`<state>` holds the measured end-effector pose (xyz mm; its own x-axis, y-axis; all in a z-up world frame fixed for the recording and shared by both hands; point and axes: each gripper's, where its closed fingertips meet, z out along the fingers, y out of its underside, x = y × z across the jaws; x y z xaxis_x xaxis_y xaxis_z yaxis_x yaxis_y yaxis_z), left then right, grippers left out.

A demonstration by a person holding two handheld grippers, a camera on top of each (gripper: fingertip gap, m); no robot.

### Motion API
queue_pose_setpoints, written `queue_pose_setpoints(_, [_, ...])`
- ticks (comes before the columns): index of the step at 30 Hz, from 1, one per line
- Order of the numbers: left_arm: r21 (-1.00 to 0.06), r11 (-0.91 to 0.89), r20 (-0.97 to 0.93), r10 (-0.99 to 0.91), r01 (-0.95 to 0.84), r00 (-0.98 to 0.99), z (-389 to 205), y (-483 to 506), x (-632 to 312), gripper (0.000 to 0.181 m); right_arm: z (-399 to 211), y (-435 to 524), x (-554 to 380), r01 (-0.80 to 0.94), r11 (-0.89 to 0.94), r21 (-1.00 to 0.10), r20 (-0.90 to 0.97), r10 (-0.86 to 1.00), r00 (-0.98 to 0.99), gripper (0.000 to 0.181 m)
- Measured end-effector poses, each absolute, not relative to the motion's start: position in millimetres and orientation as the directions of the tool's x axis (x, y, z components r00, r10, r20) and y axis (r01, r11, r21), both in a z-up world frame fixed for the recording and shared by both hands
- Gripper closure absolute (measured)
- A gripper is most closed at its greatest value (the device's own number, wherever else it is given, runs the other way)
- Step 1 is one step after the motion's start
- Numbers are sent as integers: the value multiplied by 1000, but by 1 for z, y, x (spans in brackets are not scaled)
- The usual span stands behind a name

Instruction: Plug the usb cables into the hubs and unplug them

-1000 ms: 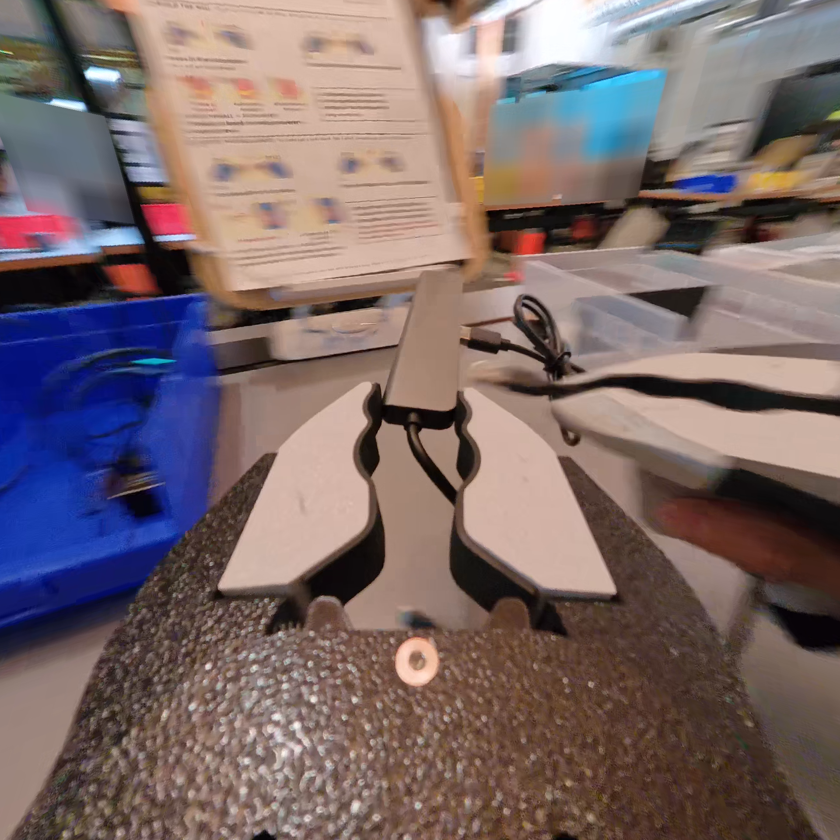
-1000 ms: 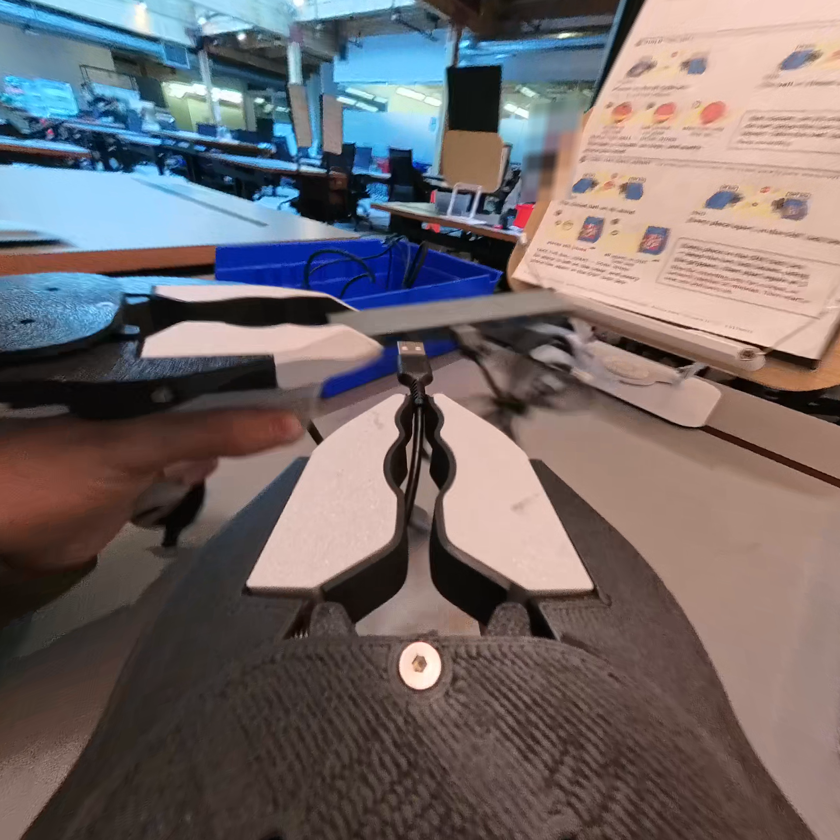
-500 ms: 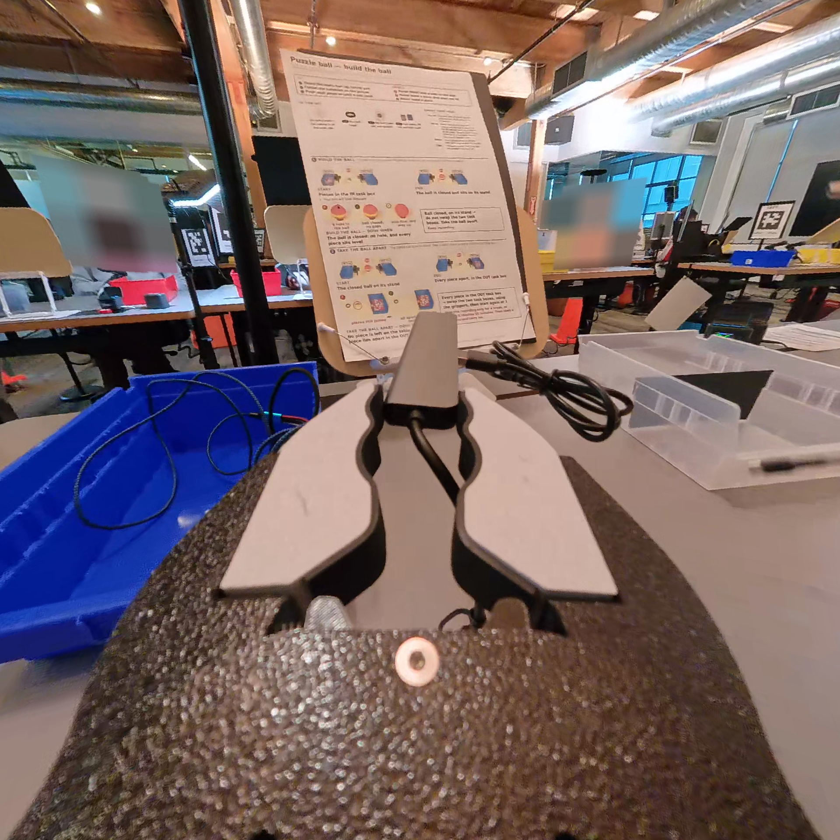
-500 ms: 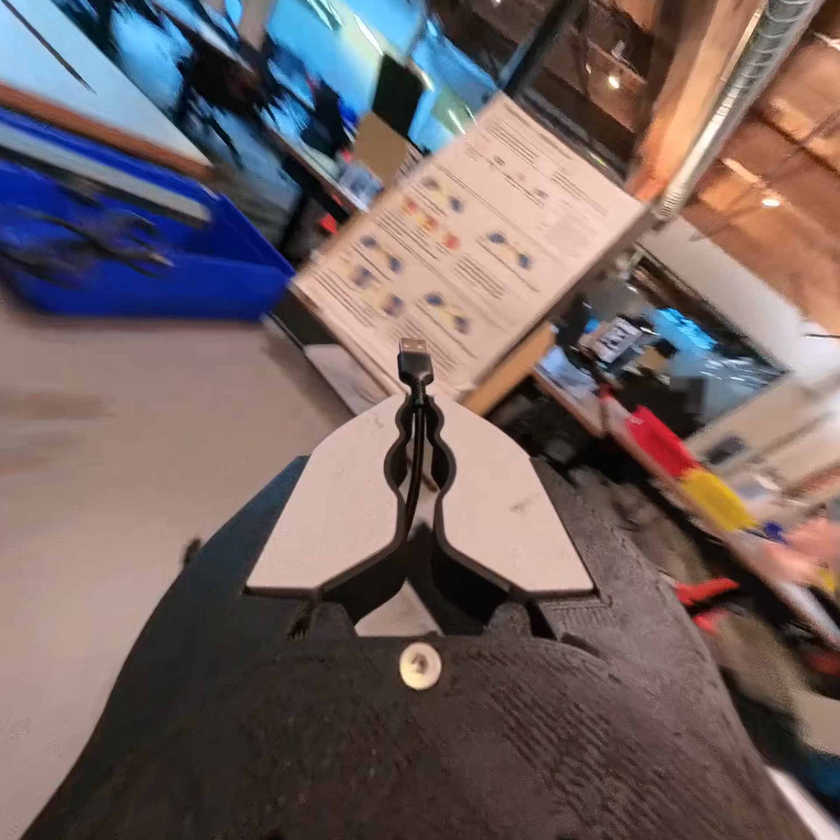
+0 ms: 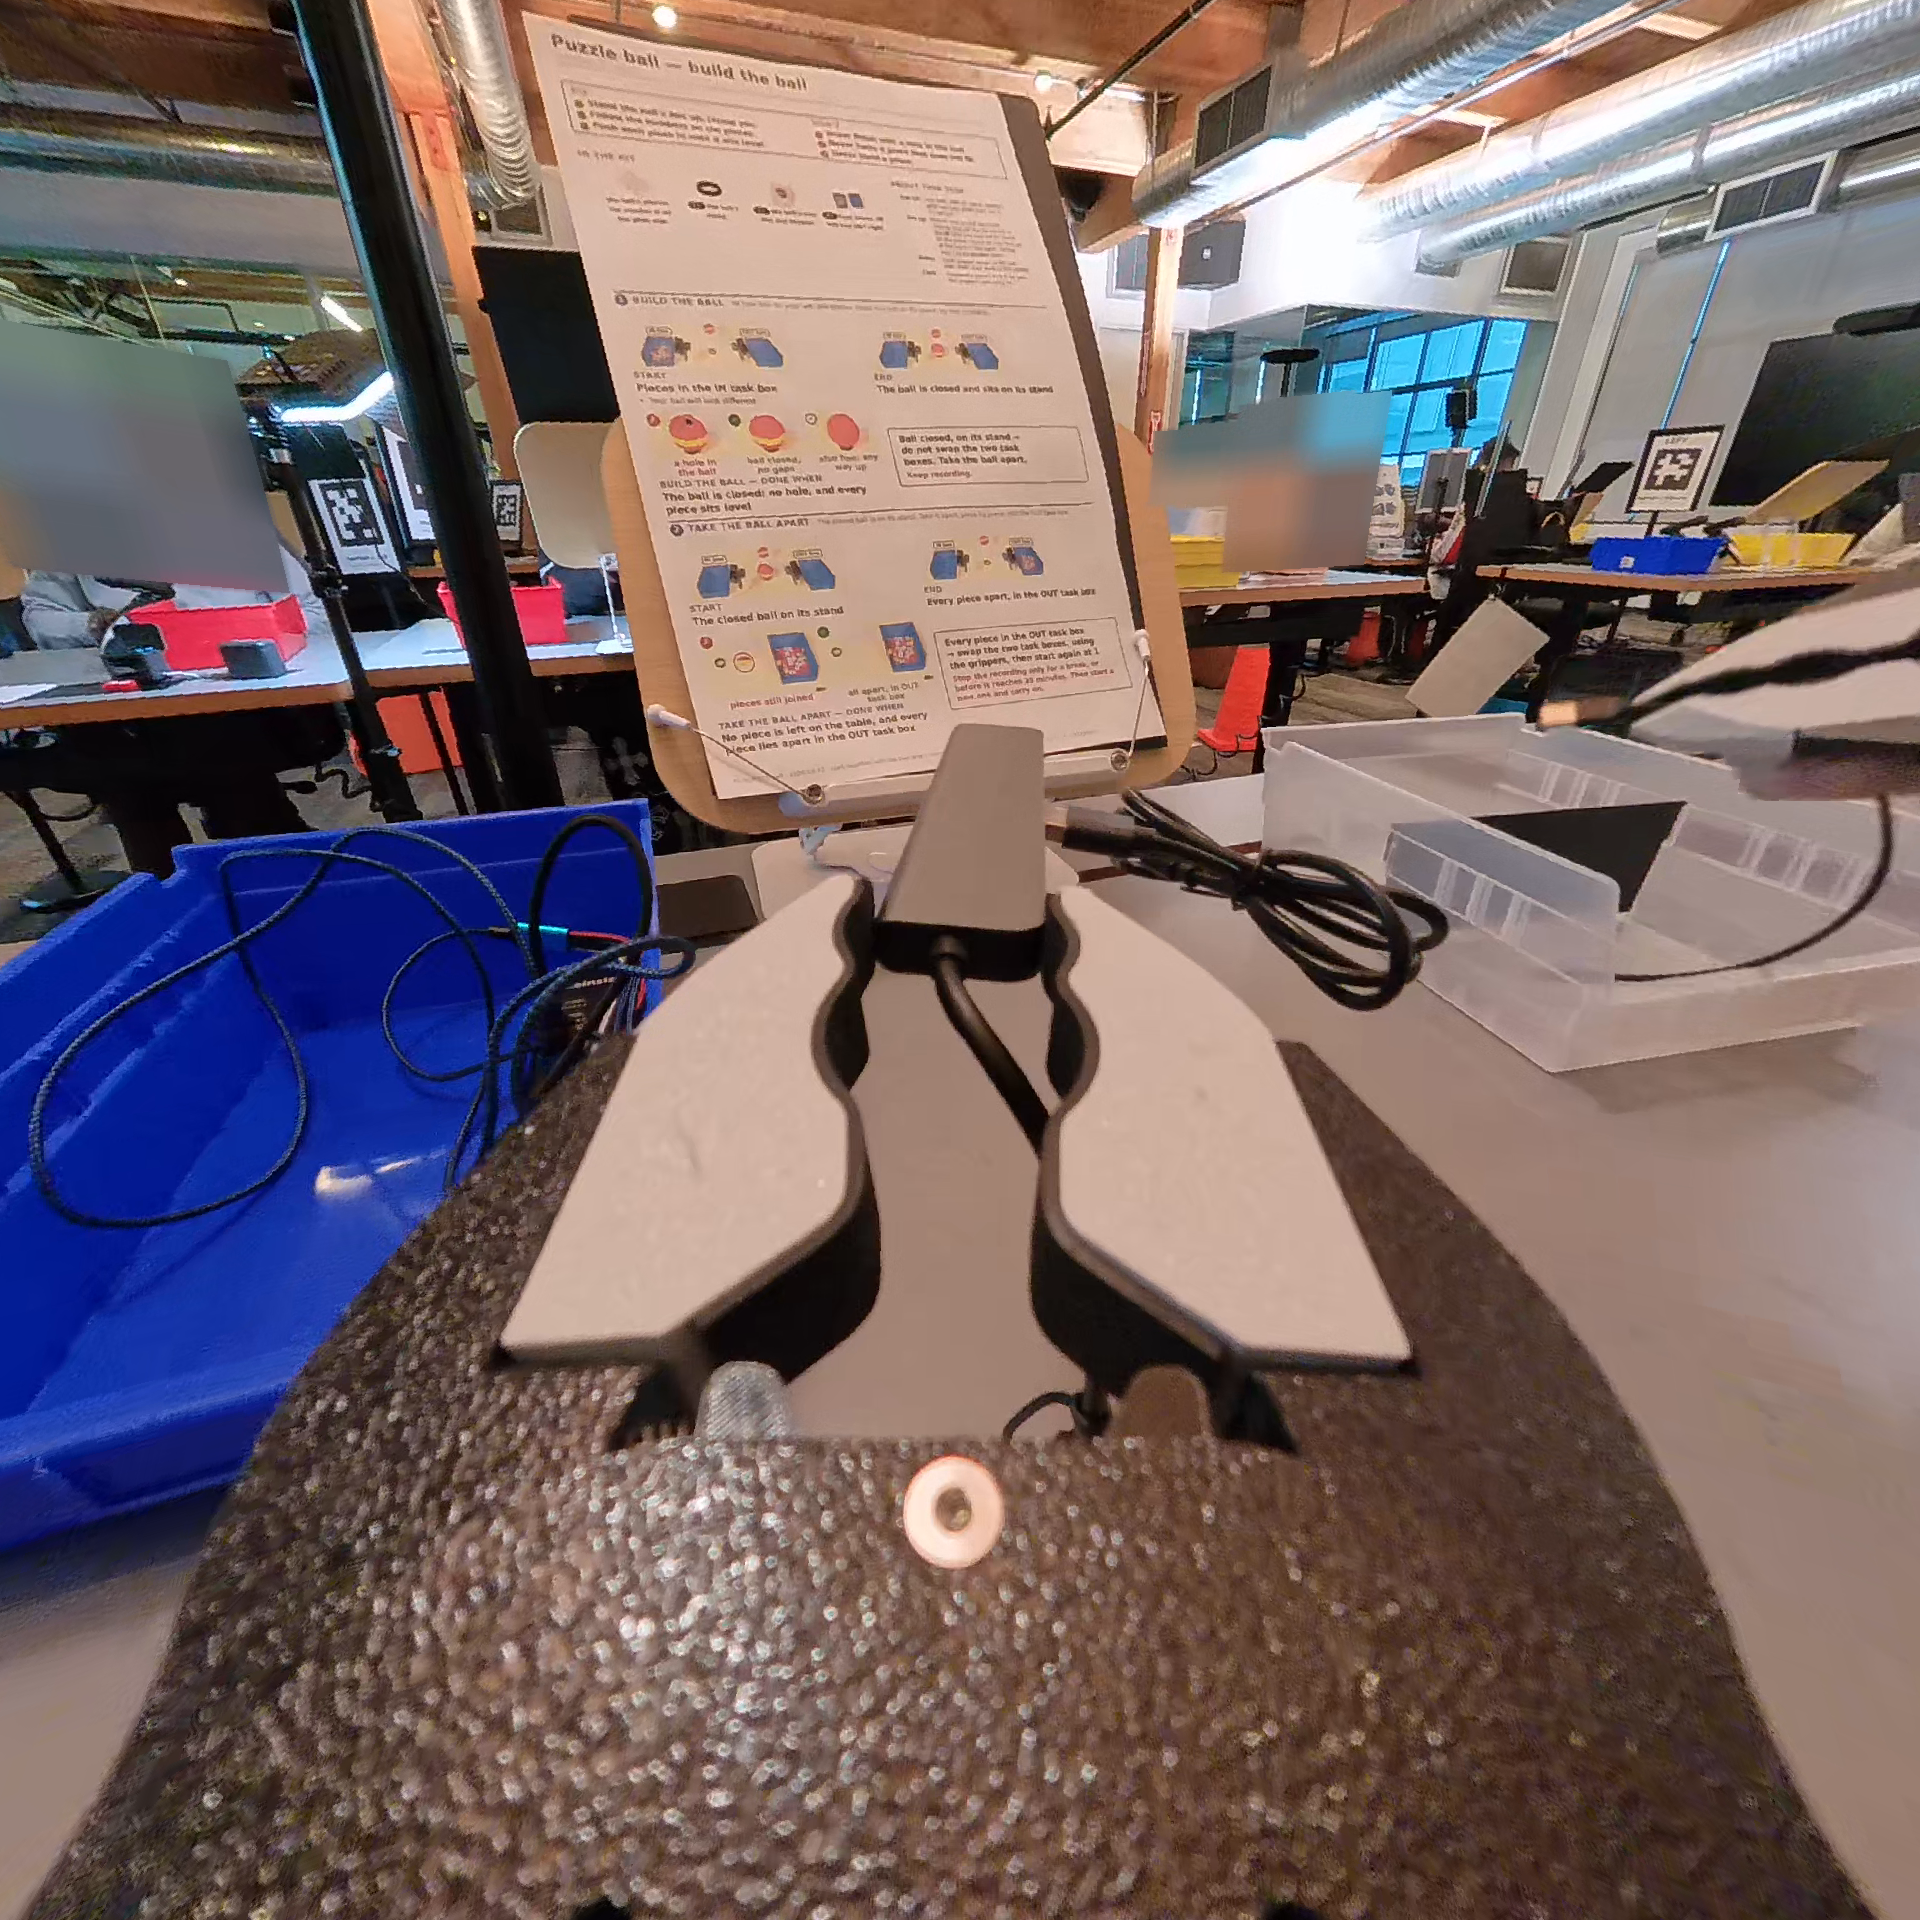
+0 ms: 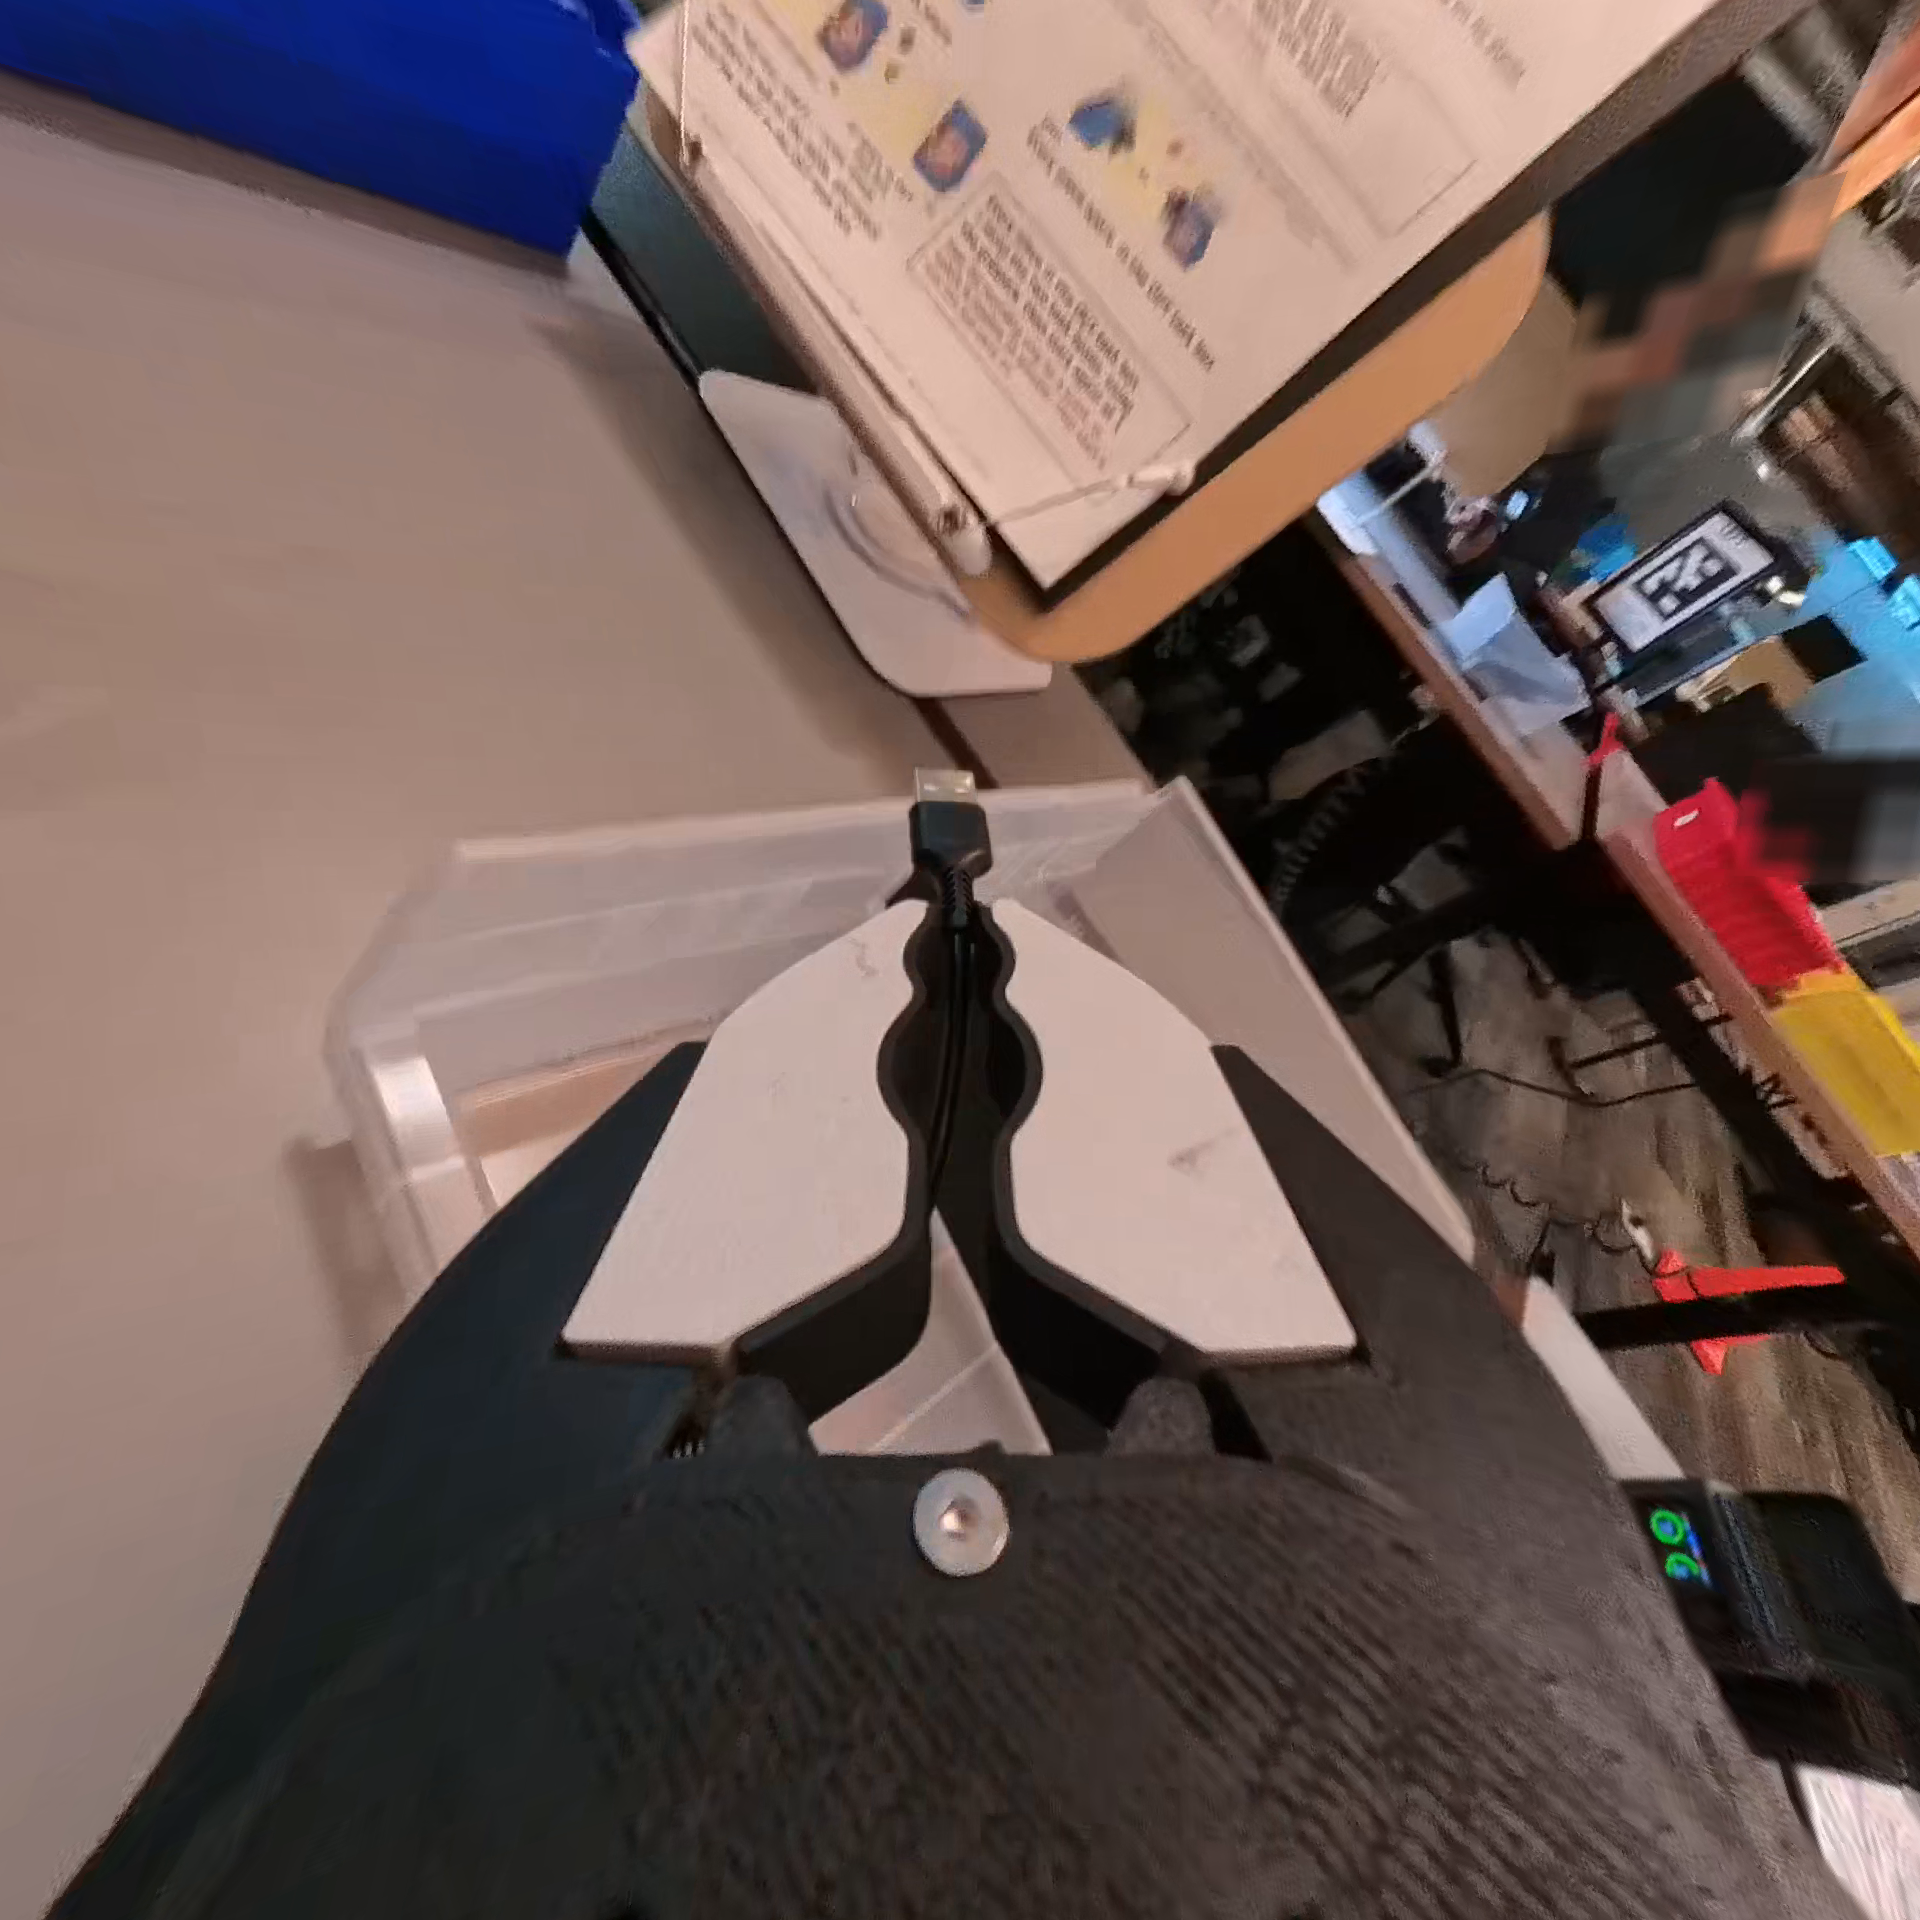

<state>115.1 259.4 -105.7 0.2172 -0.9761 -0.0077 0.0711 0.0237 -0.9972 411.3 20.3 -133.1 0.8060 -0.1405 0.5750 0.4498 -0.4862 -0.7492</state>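
Over clear tray (image 6: 665, 883), USB plug (image 6: 948, 831), clamped

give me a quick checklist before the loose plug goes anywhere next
1. Left gripper clamped on the hub: ok.
2. Right gripper clamped on the cable just behind the plug: ok.
3. Plug free of the hub: ok, it hangs over the clear tray, apart from the hub.
4. Other cable seated in the hub's side: cannot tell, the joint is too small to read.
5. Plug lined up with a hub port: not ok, the right gripper points at the tray.
6. Blue bin clear of both grippers: ok.
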Motion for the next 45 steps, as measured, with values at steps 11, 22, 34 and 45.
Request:
queue_pose_setpoints(11, [-998,-8,19,-983,59,182,-111,256,120,151,-176,-39,454,148,-823,-548,517,-194,834,122])
queue_pose_setpoints(22, [-999,-5,13,-989,50,147,-126,230,135,151,-125,128,202,51,-79,-996,67,-211,975,111])
queue_pose_setpoints(34, [-976,175,-157,-977,127,142,-110,207,134,151,-103,172,185,6,101,-995,-12,-178,984,124])
queue_pose_setpoints(45, [-972,183,-166,-979,149,118,-109,186,138,151,-114,167,192,-52,162,-985,-90,-236,968,137])
